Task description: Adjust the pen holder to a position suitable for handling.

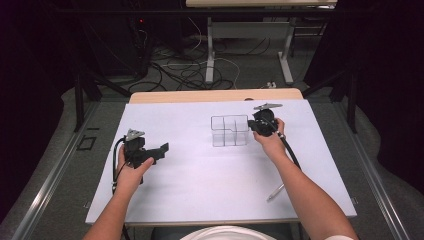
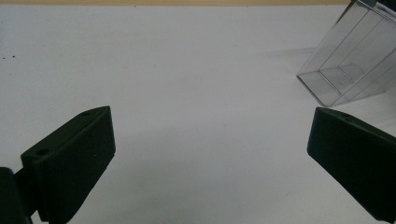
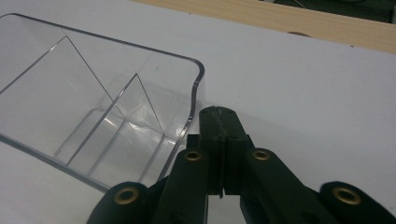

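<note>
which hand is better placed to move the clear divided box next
Right, probably. The right gripper sits shut against the clear divided box. The left gripper rests open well off to the side on the white table.

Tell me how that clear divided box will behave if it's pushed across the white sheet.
The clear divided box looks like thin rigid plastic, so probably stiff and light. Its flat base on the smooth white sheet suggests it would slide rather than tip. It is empty, so a nudge from the right gripper beside its rim may shift it easily.
</note>
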